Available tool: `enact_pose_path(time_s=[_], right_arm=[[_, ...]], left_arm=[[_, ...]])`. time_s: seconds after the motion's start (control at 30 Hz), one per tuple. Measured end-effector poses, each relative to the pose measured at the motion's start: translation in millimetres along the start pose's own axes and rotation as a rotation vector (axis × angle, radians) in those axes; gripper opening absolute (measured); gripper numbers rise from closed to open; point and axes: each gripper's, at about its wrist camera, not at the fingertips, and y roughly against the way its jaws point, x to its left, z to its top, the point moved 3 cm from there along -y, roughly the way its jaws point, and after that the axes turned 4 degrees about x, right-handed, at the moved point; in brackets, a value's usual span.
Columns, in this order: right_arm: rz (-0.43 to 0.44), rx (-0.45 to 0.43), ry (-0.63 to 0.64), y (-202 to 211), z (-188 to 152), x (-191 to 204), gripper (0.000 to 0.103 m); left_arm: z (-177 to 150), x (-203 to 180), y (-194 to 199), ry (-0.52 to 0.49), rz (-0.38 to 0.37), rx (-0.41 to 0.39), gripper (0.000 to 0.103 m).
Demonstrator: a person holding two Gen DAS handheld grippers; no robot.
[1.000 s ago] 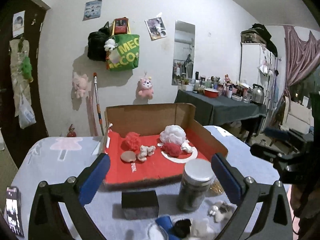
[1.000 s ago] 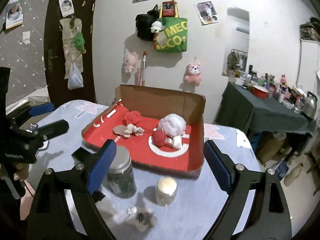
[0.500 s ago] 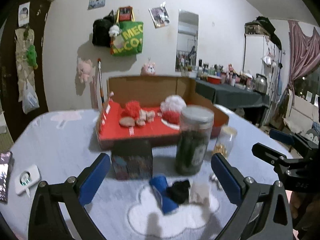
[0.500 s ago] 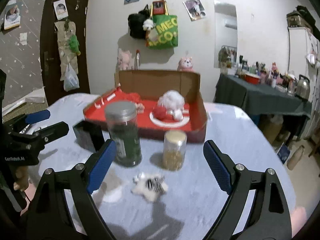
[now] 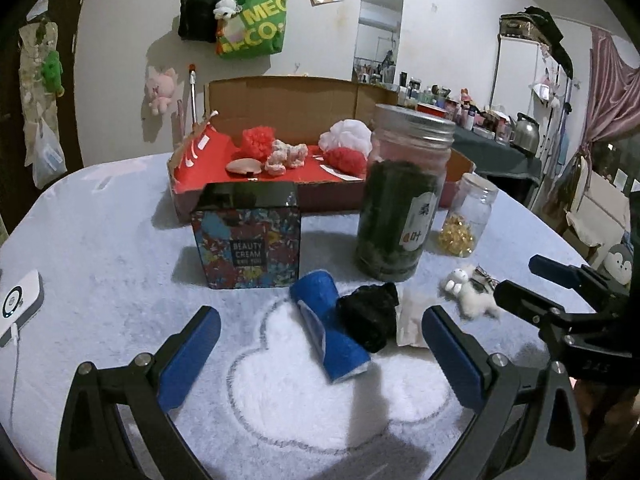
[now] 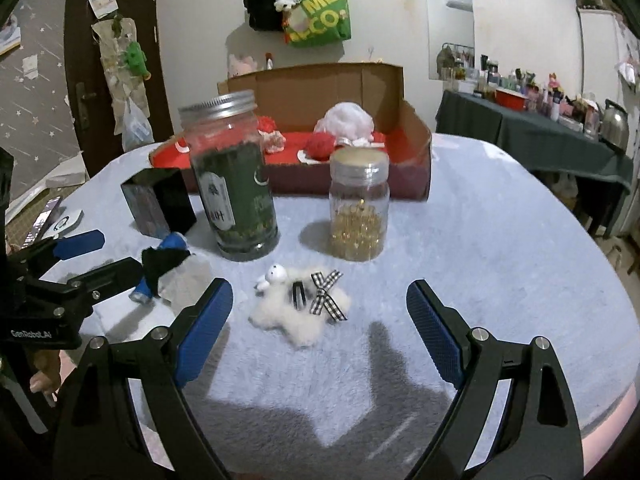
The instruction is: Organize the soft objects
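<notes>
My left gripper point(image 5: 320, 354) is open and empty, low over the table just in front of a blue rolled cloth point(image 5: 328, 324), a black soft lump point(image 5: 370, 316) and a white pouch point(image 5: 410, 320). My right gripper point(image 6: 320, 338) is open and empty, straddling a white fluffy plush clip with a checked bow point(image 6: 300, 308). That plush also shows in the left wrist view point(image 5: 466, 290). The red-lined cardboard box point(image 5: 192, 188) behind holds red and white pompoms point(image 5: 346, 136) and other soft bits.
A tall jar of dark green leaves point(image 5: 402, 200), a small jar of gold beads point(image 6: 358, 204) and a black Beauty Cream box point(image 5: 246, 236) stand between the grippers and the box. A white device point(image 5: 18, 300) lies at the left edge.
Both grippers have dropped lower and drawn back toward the near side of the table. The soft things on the table now sit between the open fingers. Nothing was grasped.
</notes>
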Motion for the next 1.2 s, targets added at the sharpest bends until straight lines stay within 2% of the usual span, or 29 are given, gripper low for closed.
enact_pose_path(time_s=[0.37, 0.43, 0.47, 0.5, 0.63, 0.67, 0.7, 0.73, 1.2], right_arm=[[0.043, 0.051, 0.028, -21, -1, 3, 0.089], [0.038, 0.071, 0.048, -28, -3, 6, 0.083], [0.039, 0.080, 0.052, -30, -3, 6, 0.072], [0.051, 0.096, 0.053, -34, -5, 7, 0.058], [0.066, 0.070, 0.065, -30, -7, 8, 0.051], [0.073, 0.059, 0.060, -27, -7, 8, 0.048], [0.078, 0.054, 0.057, -26, -6, 7, 0.037], [0.079, 0.049, 0.053, -23, -5, 7, 0.032], [0.130, 0.034, 0.008, -14, 4, -2, 0.033]], left_arm=[[4, -7, -17, -0.088, -0.049, 0.043, 0.077], [3, -8, -22, -0.102, -0.067, 0.068, 0.068], [2, -8, -24, -0.102, -0.090, 0.080, 0.056], [2, -8, -25, -0.100, -0.111, 0.091, 0.050], [3, -7, -22, -0.101, -0.124, 0.075, 0.040], [3, -7, -21, -0.100, -0.129, 0.073, 0.035], [4, -7, -19, -0.100, -0.139, 0.071, 0.022], [6, -8, -17, -0.097, -0.160, 0.070, 0.019], [14, -11, -11, -0.101, -0.178, 0.068, 0.016]])
